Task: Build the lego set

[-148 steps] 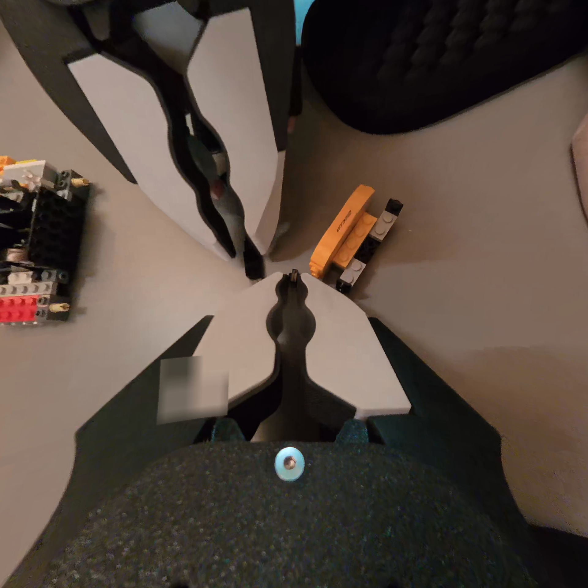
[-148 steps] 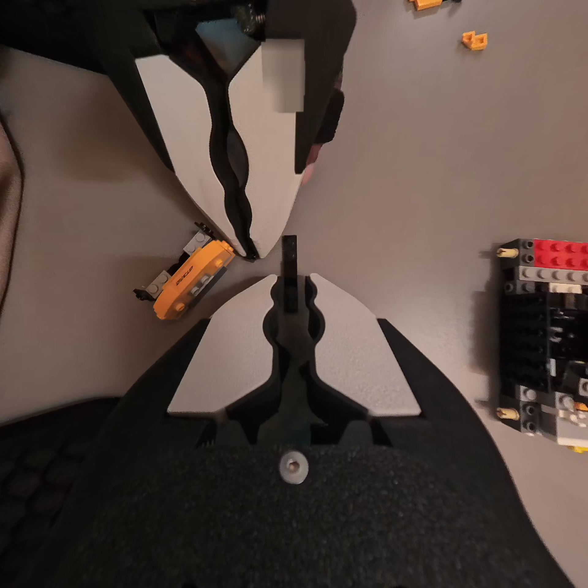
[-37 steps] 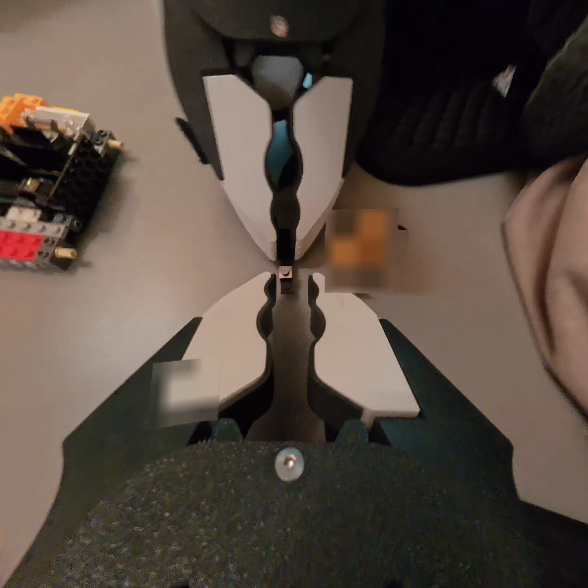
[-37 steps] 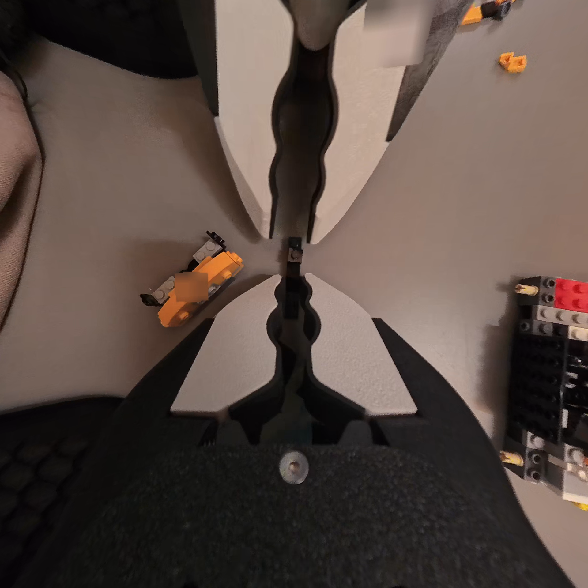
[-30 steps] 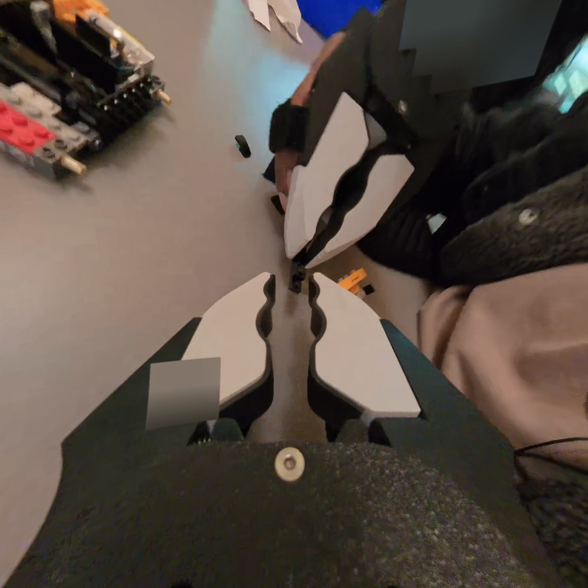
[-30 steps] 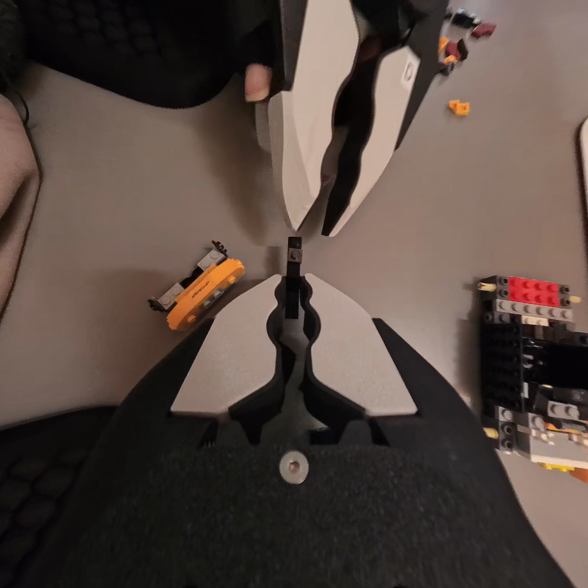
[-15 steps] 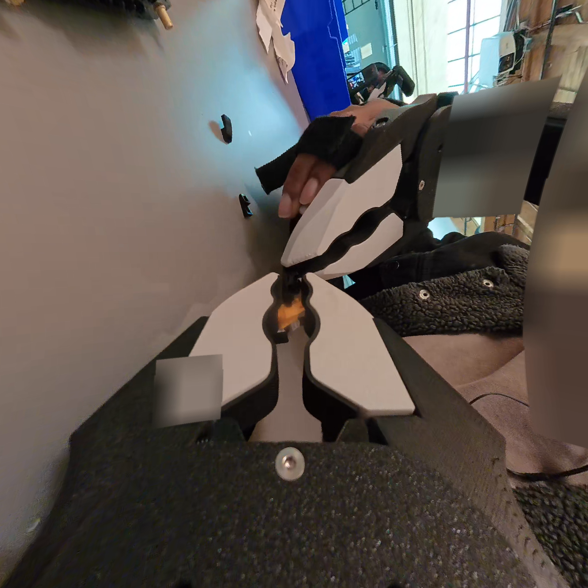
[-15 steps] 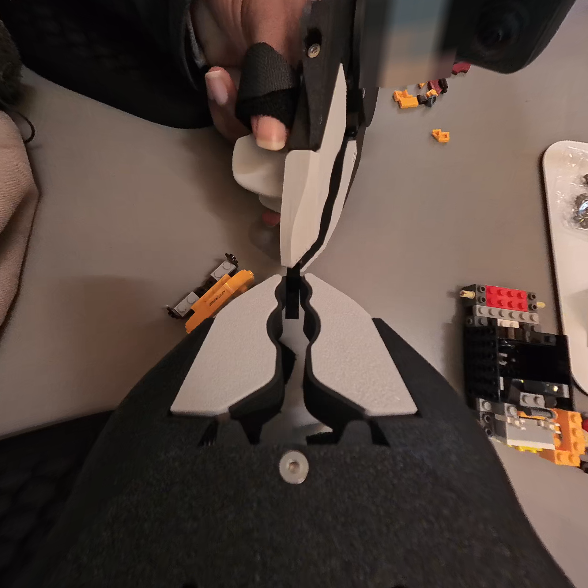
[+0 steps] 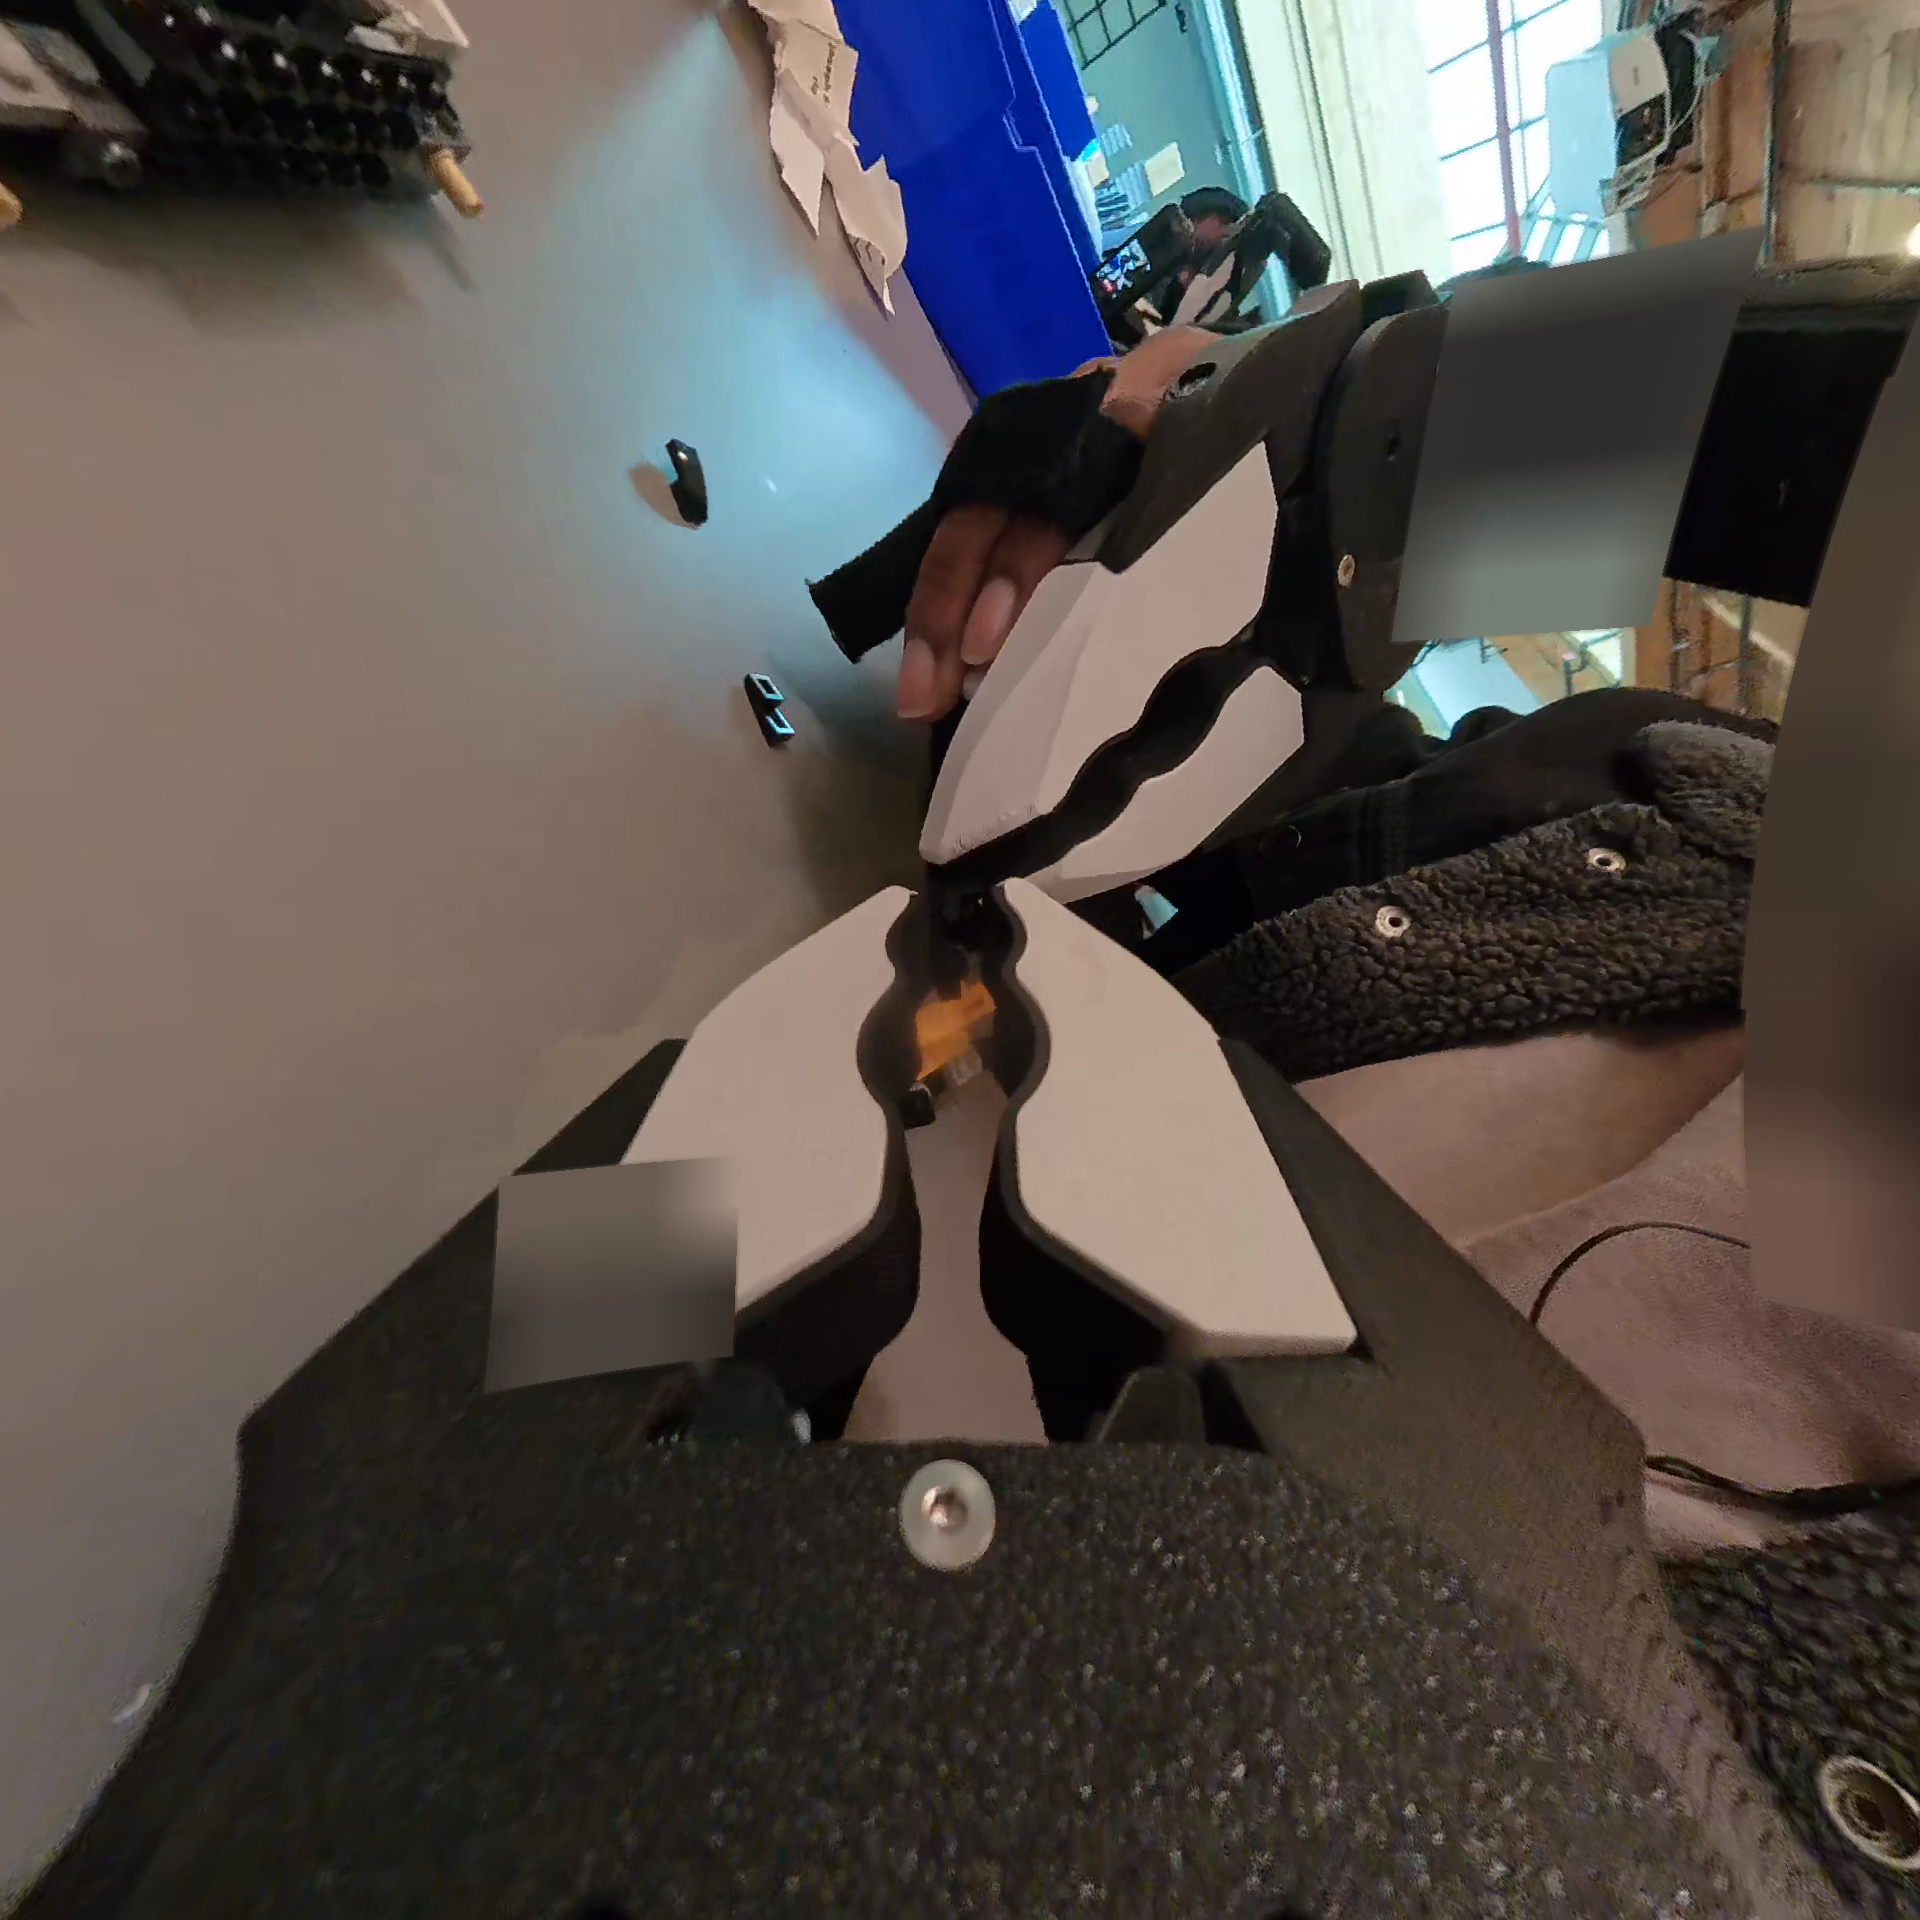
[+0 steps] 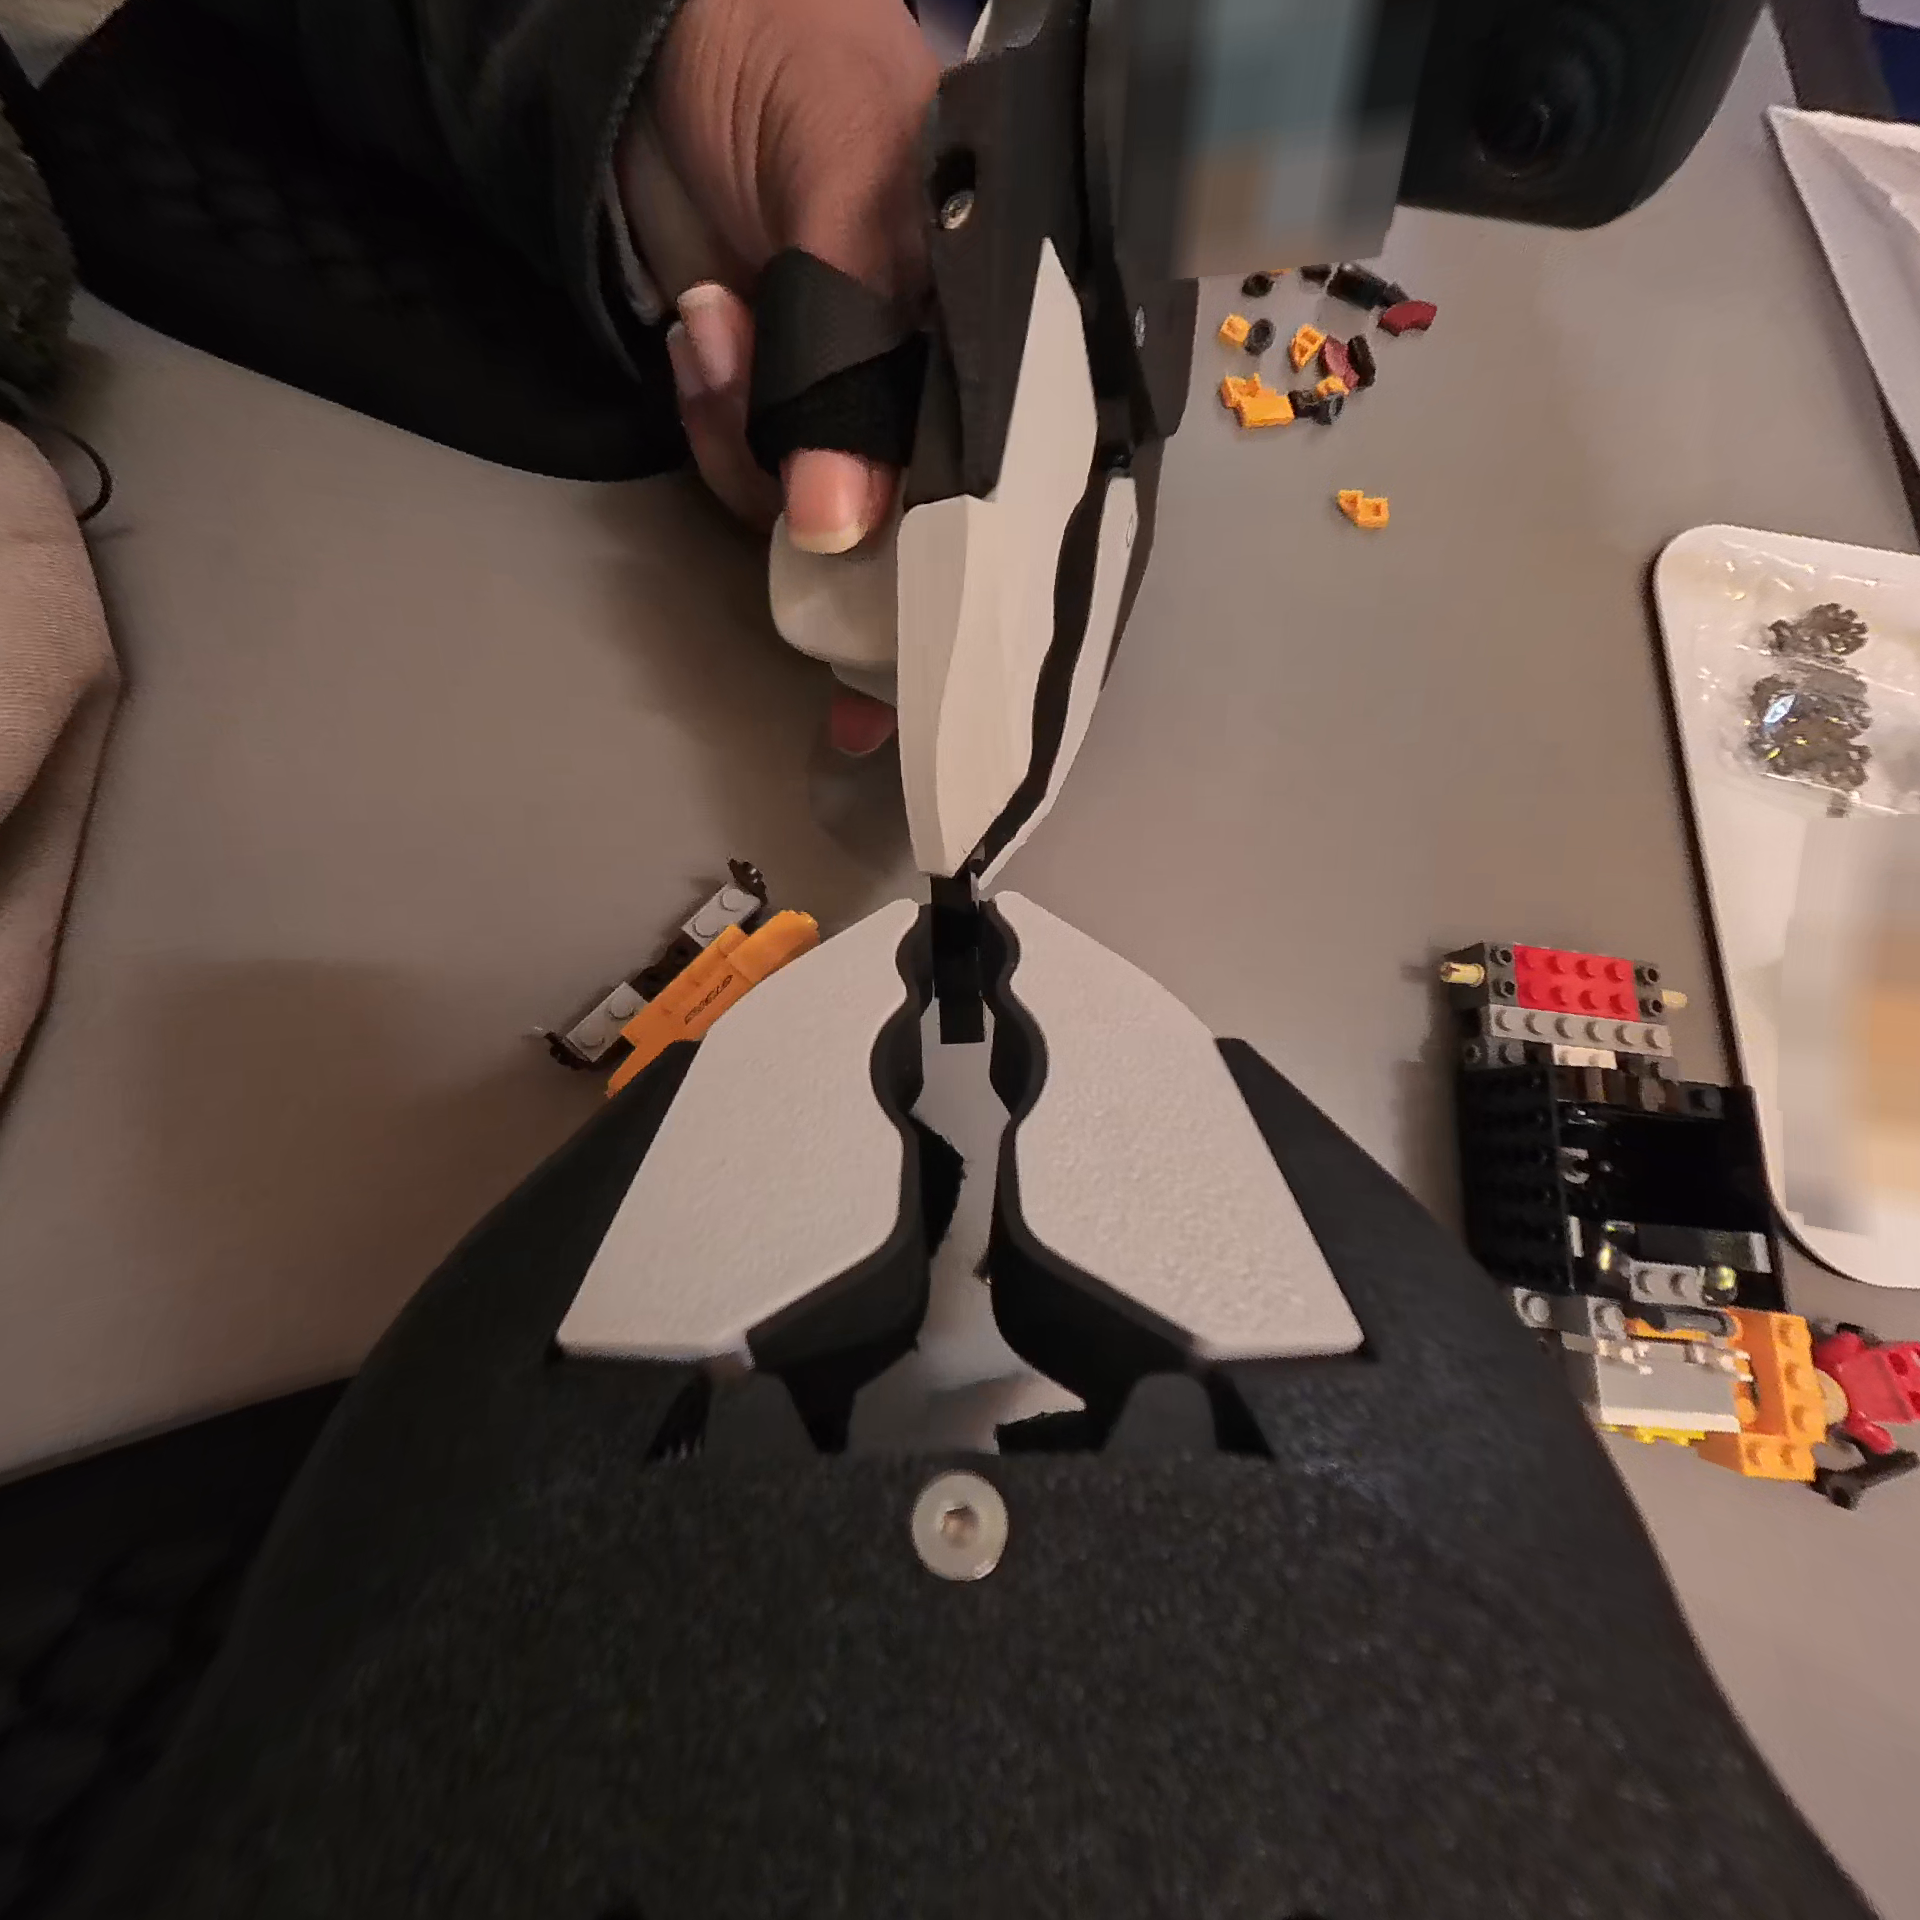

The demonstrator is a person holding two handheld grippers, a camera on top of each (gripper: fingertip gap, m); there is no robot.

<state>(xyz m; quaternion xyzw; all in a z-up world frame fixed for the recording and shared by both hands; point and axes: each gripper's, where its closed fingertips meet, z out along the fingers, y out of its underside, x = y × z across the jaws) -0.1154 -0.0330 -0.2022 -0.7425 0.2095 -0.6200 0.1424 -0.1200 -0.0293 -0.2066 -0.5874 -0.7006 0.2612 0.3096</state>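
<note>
The right gripper [image 10: 956,914] has its jaws pinched on a thin black lego piece [image 10: 958,987], which stands up between the tips in the right wrist view. The left gripper [image 10: 971,868] comes down from 12 o'clock & its tips meet the top end of that same black piece; its jaws look closed on it, w/ only a thin dark line between them. A hand [image 10: 790,312] w/ a black strap holds the left gripper. In the left wrist view the left gripper [image 9: 956,904] tips are close together on the small black piece [image 9: 961,902], & the right gripper [image 9: 987,852] reaches in from about 1 o'clock, tip to tip. On the grey table [image 10: 364,727], the small orange and grey build [image 10: 686,987] lies at about 9 o'clock from the right gripper tips, near them but not touching. The big black build [image 10: 1600,1153] w/ red bricks on top & orange ones at the bottom sits at 3 o'clock, well apart. Loose small pieces [image 10: 1309,343], orange & dark, lie at about 1 o'clock, far off. A white tray [image 10: 1704,831] w/ clear bags is at the right edge, just beside the big build. In the left wrist view two tiny black bits [image 9: 769,710] lie on the table at 11 o'clock.
</note>
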